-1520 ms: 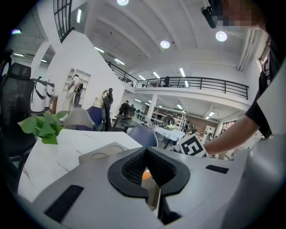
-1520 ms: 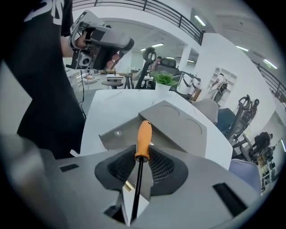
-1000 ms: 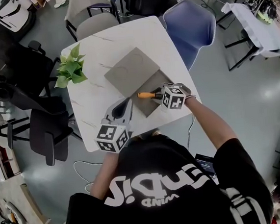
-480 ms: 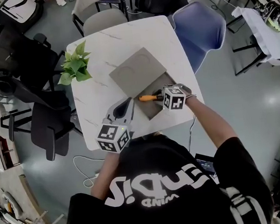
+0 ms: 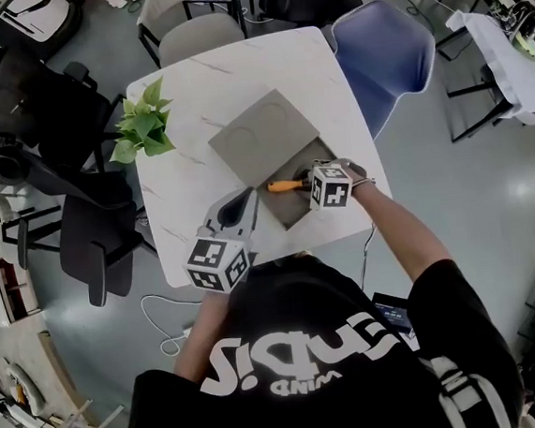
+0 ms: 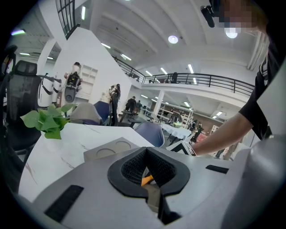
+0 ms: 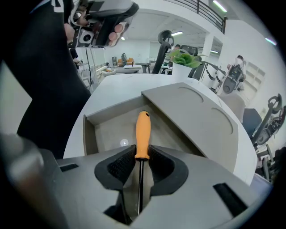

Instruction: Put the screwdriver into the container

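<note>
An orange-handled screwdriver (image 5: 286,185) hangs over the open end of a grey container (image 5: 293,213) on the white marble table (image 5: 190,93). My right gripper (image 5: 314,184) is shut on it. In the right gripper view the pads pinch the bottom of the handle (image 7: 142,132); the handle points away over the box's bare floor (image 7: 114,134) and the metal shaft runs back between the jaws. The container's lid (image 5: 258,136), with two round recesses, is slid back and covers the far half. My left gripper (image 5: 241,201) rests shut and empty at the container's near left side.
A potted green plant (image 5: 142,126) stands at the table's left edge. A blue chair (image 5: 382,51) is at the far right corner, grey and black chairs stand round the far and left sides. The person's body is against the near table edge.
My right gripper has sunk a little toward the open container with the screwdriver still in it. The left gripper has stayed put.
</note>
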Demonstrator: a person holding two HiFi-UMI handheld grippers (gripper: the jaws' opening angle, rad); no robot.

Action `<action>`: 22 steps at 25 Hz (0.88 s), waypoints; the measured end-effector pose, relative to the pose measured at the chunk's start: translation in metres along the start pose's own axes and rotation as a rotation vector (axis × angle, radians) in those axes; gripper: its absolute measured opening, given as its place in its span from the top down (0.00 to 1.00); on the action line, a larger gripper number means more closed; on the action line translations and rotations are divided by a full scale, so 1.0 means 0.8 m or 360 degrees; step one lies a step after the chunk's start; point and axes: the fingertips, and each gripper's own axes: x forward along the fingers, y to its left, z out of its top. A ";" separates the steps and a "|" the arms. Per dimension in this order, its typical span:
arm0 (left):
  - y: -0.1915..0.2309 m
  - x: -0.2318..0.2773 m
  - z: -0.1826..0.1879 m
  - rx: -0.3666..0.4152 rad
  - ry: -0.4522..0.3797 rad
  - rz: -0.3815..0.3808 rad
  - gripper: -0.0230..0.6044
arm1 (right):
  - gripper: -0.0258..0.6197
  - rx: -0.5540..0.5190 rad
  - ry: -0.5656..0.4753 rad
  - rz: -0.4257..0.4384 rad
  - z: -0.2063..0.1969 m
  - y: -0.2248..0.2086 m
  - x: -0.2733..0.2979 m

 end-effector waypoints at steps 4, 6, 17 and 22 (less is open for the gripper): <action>0.001 -0.001 -0.002 -0.0001 0.0007 -0.0002 0.94 | 0.83 0.0016 0.0006 0.0005 -0.001 -0.001 0.000; 0.004 -0.002 -0.003 -0.0002 0.0010 0.0001 0.94 | 0.83 0.0005 0.0015 0.0005 0.000 -0.001 0.001; 0.007 -0.006 -0.005 -0.0023 0.0014 0.0000 0.94 | 0.78 0.0190 -0.0016 -0.0053 -0.004 -0.011 -0.003; 0.007 -0.007 -0.010 -0.0026 0.0021 -0.0006 0.94 | 0.77 0.0232 -0.0018 -0.0099 -0.007 -0.015 -0.008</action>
